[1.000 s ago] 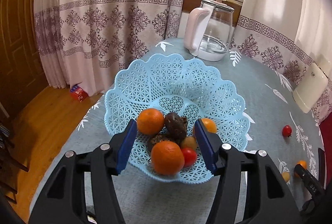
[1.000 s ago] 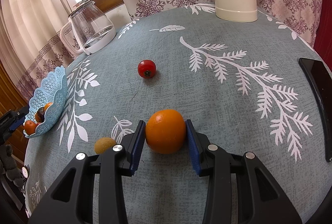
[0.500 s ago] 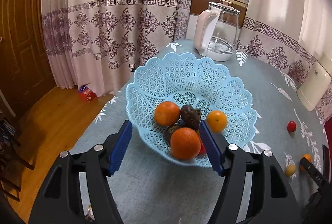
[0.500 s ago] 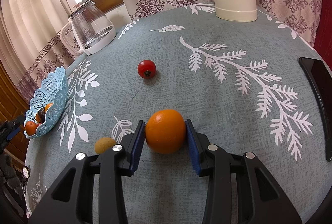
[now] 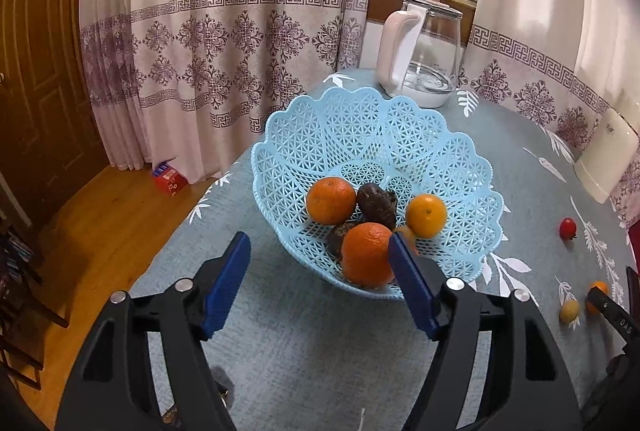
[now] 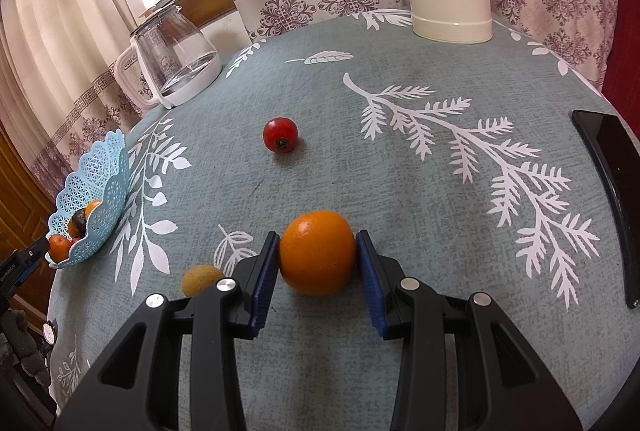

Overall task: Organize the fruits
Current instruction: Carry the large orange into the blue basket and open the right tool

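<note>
From your left wrist, your left gripper hangs empty with its fingers spread wide just short of the blue basket, which sits near the table edge with oranges and dark fruit pooled at its low centre, so you have little room to that side. From your right wrist, your right gripper is clamped on the orange, pads touching both flanks while it sits on the tablecloth. The small brown fruit lies just beside the left finger and the tomato is well apart, so the open cloth towards the basket looks like your likely path.
</note>
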### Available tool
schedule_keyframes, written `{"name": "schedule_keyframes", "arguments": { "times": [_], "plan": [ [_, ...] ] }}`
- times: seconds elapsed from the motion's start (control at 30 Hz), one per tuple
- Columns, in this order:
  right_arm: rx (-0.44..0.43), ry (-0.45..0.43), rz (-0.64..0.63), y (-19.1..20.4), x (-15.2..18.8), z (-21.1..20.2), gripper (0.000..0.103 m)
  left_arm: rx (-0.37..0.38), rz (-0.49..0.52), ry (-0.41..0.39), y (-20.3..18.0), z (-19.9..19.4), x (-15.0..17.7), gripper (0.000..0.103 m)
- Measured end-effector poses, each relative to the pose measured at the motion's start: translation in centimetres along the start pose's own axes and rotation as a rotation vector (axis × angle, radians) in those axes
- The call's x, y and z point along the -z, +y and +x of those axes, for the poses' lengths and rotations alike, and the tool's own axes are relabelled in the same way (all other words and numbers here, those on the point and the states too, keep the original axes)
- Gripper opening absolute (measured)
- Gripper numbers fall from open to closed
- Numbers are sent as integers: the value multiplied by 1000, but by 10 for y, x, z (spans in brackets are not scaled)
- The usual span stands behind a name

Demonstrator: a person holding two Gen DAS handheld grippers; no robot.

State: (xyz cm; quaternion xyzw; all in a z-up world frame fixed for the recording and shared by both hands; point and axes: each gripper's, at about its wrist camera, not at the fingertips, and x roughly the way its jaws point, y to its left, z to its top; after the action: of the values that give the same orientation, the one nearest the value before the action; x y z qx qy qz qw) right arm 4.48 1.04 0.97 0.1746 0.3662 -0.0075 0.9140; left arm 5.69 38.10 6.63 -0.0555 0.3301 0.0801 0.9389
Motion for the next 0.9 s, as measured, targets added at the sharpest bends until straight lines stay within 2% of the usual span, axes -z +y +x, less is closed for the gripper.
{"name": "schedule_keyframes", "arguments": {
  "times": [0.1,0.17,0.37,0.47,0.9],
  "plan": [
    [1,4,-3,0,1,-1,39,5,-3,-10,2,1,0,76],
    [1,5,-4,0,2,-2,39,-10,4,-26,2,3,-1,82],
    [7,12,-10,0,4,-3,39,-71,13,-77,6,3,-6,83],
    [13,13,-15,2,4,-2,39,-89,-8,-76,15,4,-10,83],
    [53,1,-22,10,-3,-6,38,-75,-89,-108,48,-10,-17,83]
  ]
}}
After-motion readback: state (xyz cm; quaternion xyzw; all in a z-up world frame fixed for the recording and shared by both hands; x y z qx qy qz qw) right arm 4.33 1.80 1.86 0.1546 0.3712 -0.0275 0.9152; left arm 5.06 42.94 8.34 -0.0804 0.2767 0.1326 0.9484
